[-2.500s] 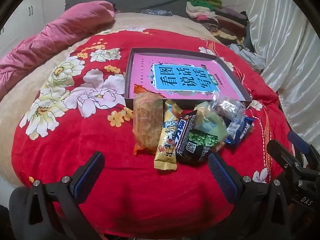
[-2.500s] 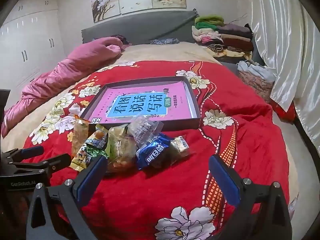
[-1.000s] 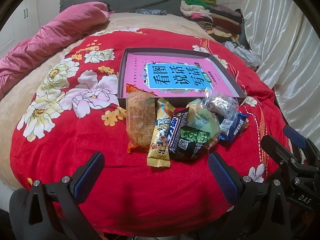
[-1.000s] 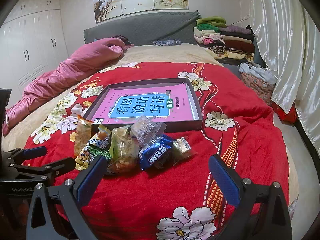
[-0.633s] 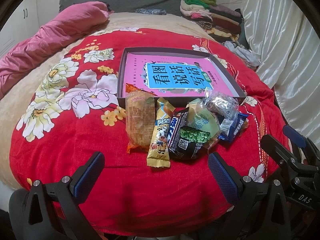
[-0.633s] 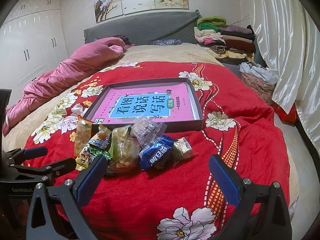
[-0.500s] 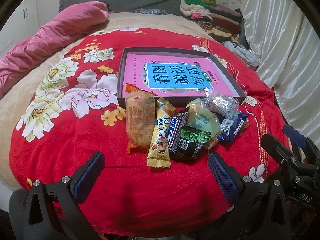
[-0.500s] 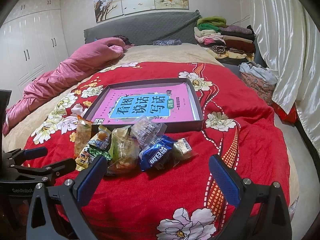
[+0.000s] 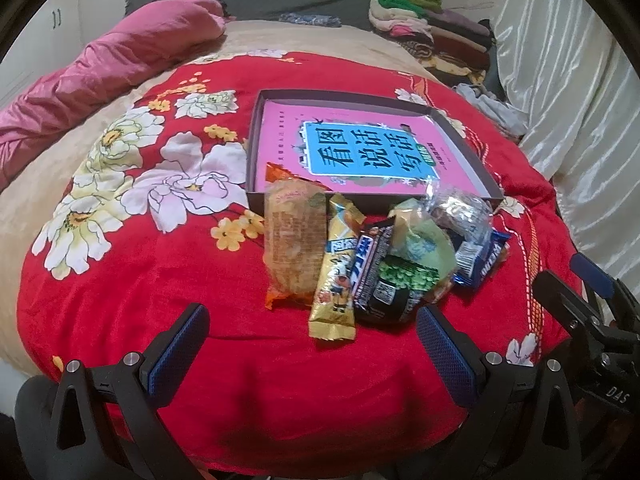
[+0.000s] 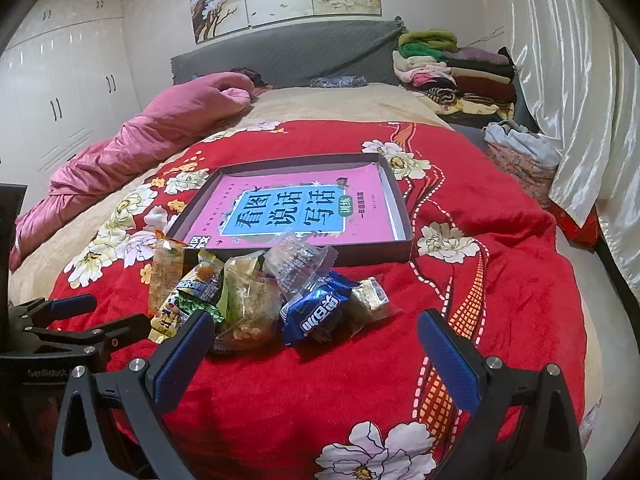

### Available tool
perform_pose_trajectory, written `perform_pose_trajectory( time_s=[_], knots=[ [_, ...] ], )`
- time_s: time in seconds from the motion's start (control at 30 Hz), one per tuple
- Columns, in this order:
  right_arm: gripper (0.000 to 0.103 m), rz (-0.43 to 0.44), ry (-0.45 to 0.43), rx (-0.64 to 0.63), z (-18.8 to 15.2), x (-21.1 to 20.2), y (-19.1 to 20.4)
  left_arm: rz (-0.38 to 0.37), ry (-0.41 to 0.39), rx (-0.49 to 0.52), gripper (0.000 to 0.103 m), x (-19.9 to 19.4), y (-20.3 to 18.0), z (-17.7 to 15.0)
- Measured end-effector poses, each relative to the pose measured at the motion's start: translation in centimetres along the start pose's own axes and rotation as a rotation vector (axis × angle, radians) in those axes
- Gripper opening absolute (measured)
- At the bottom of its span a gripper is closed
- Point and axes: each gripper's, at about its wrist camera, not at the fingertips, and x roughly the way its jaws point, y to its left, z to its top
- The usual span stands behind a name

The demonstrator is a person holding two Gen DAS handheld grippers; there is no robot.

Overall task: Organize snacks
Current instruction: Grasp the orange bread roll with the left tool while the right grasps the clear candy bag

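The snack packets [image 9: 372, 264] lie heaped on the red blanket [image 9: 160, 280] just before the shallow box [image 9: 472, 160]; light, crinkly and slippery, they are best pinched at a sealed end. Both the left gripper [image 9: 312, 344] and right gripper [image 10: 316, 348] hover spread apart, empty

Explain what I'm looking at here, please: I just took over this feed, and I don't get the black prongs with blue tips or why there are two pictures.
Each picture comes from a fisheye camera mounted on a hand-held gripper, looking out along its two fingers. The black prongs with blue pads are those fingers. One view belongs to the left gripper, the other to the right gripper; each also shows the other gripper at its edge. Both are open and hold nothing. They hover over a bed with a red floral blanket. On it lies a pile of snack packets, among them a blue packet and an orange packet. Just behind the pile is a shallow dark box with a pink book inside. No snack is in the box yet.
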Motion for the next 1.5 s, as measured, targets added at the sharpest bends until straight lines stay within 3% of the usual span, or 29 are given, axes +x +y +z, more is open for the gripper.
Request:
perform_pose_trajectory(
  time_s=[0.3, 0.63, 0.97, 1.17, 1.23, 1.5],
  knots=[
    [0.102, 0.026, -0.011, -0.049, 0.6, 1.2, 0.3, 0.008, 0.012, -0.099, 0.103, 1.3, 2.9, 1.2],
    [0.103, 0.044, -0.024, -0.071, 1.9, 3.3, -0.3, -0.033, 0.046, -0.156, 0.103, 3.6, 4.2, 2.9],
    [0.100, 0.082, 0.041, -0.091, 3.4, 7.5, -0.8, -0.061, 0.064, -0.167, 0.102, 5.5, 3.8, 4.1],
    [0.087, 0.097, 0.074, -0.139, 3.7, 9.4, -0.1, -0.056, 0.070, -0.150, 0.099, 6.4, 3.5, 4.7],
    [0.077, 0.098, 0.088, -0.164, 3.7, 9.9, 0.2, -0.051, 0.069, -0.145, 0.098, 6.6, 3.3, 4.8],
    [0.051, 0.139, 0.098, -0.241, 3.5, 10.7, 1.6, -0.106, 0.094, -0.142, 0.066, 7.7, 2.8, 5.0]
  ],
)
